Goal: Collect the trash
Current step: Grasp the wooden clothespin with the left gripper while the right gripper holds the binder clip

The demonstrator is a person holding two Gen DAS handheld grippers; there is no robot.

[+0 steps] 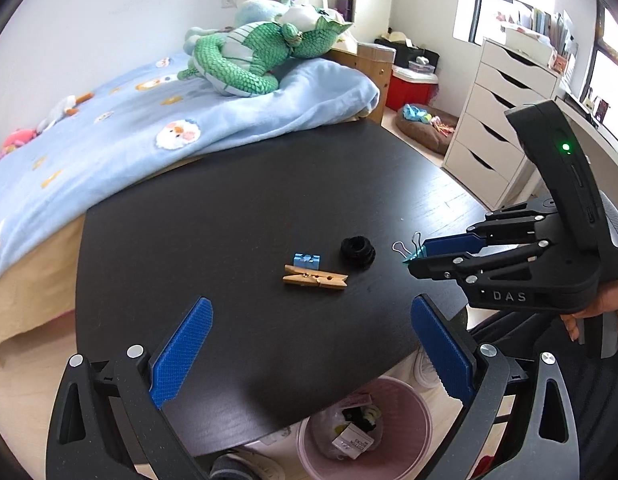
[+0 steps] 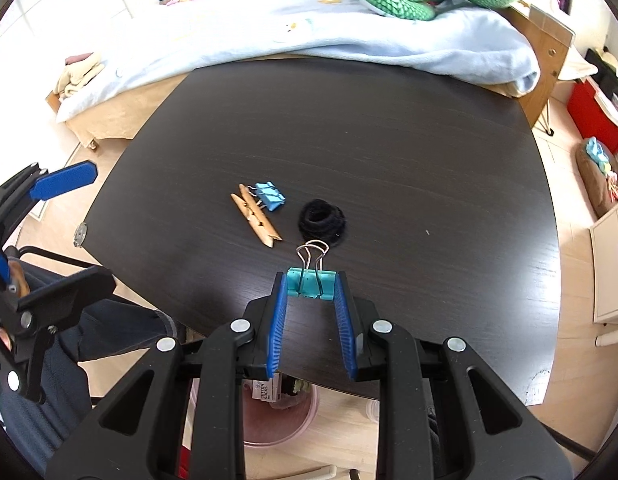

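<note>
My right gripper (image 2: 311,286) is shut on a teal binder clip (image 2: 311,282) and holds it above the near part of the dark table (image 2: 389,140); the right gripper also shows in the left wrist view (image 1: 419,256) with the clip (image 1: 411,254). On the table lie a black hair tie bundle (image 2: 322,222), a wooden clothespin (image 2: 256,216) and a blue binder clip (image 2: 271,196). In the left wrist view they are the bundle (image 1: 357,253), the clothespin (image 1: 315,277) and the blue clip (image 1: 307,260). My left gripper (image 1: 309,344) is open and empty, over the table's near edge.
A pink trash bin (image 1: 365,428) with wrappers in it stands on the floor under the table's near edge; it also shows in the right wrist view (image 2: 285,416). A bed with a blue blanket (image 1: 149,128) and a green plush toy borders the table's far side. White drawers (image 1: 505,120) stand at right.
</note>
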